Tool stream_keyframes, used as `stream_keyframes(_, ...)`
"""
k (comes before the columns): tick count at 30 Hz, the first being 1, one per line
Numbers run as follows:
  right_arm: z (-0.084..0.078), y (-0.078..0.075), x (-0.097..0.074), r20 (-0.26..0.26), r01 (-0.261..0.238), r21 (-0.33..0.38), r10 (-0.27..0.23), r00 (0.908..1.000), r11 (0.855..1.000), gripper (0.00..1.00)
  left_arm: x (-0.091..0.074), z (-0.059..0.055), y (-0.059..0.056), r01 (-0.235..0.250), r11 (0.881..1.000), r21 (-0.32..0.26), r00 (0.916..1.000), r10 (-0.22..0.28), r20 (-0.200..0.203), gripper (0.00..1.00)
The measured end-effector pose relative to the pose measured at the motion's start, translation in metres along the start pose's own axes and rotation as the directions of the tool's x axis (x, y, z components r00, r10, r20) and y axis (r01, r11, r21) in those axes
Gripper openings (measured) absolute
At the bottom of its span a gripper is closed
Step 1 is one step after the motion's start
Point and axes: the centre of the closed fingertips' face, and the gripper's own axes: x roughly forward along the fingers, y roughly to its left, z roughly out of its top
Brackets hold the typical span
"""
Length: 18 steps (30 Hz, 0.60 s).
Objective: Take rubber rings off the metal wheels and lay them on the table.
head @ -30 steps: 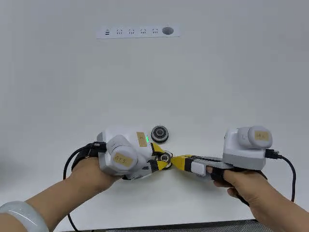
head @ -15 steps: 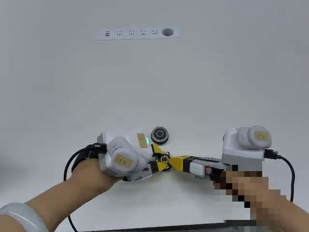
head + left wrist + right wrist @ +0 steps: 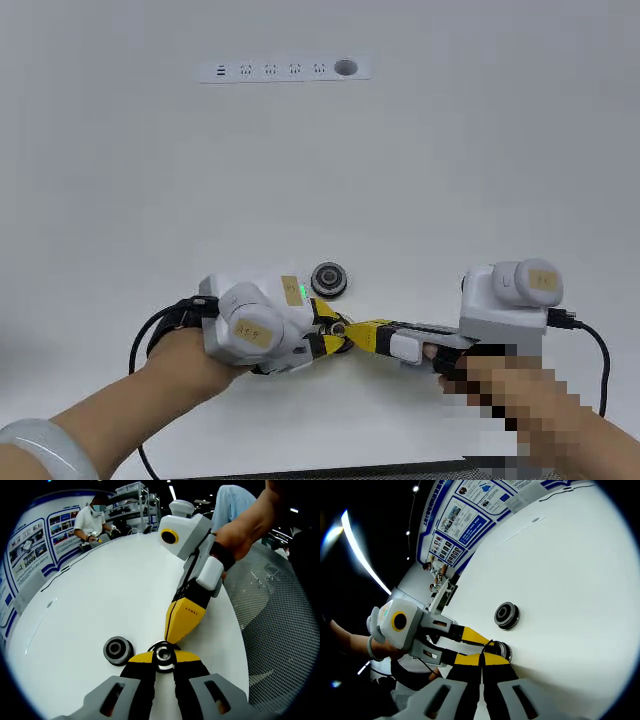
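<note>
Yellow-tipped left gripper (image 3: pixel 335 335) clamps a metal wheel (image 3: pixel 164 654) over the table (image 3: pixel 450 180); right gripper (image 3: pixel 481 659), jaws closed, seems to nip its rubber ring (image 3: pixel 490 644) — I fear that thin bite slipping — second wheel (image 3: pixel 330 279) lies just beyond.

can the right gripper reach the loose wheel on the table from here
Probably yes: the loose wheel lies on open table just past the right gripper, beside the held wheel, nothing between.
</note>
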Motion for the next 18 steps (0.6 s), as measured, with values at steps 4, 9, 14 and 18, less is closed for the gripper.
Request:
stream_keyframes(4,0.000,0.000,0.001,0.001,0.002,-0.003,-0.002,1.0000,1.000,0.01,-0.002,0.000,-0.001,-0.005,1.000,0.001,1.0000,0.005,0.008,0.14)
stream_keyframes(9,0.002,-0.004,0.001,0.009,0.010,-0.001,-0.010,0.9999,1.000,0.01,-0.008,0.002,0.001,-0.015,1.000,-0.010,0.9994,0.015,0.031,0.14)
stream_keyframes(14,0.002,-0.004,-0.001,0.007,0.011,0.002,-0.011,0.9999,1.000,0.01,-0.013,0.004,0.004,-0.029,0.999,-0.016,0.9983,0.030,0.051,0.19)
stream_keyframes(18,0.001,-0.003,-0.001,0.007,0.009,0.003,-0.009,0.9999,1.000,0.01,-0.015,0.002,0.006,-0.037,0.999,-0.015,0.9983,0.037,0.045,0.23)
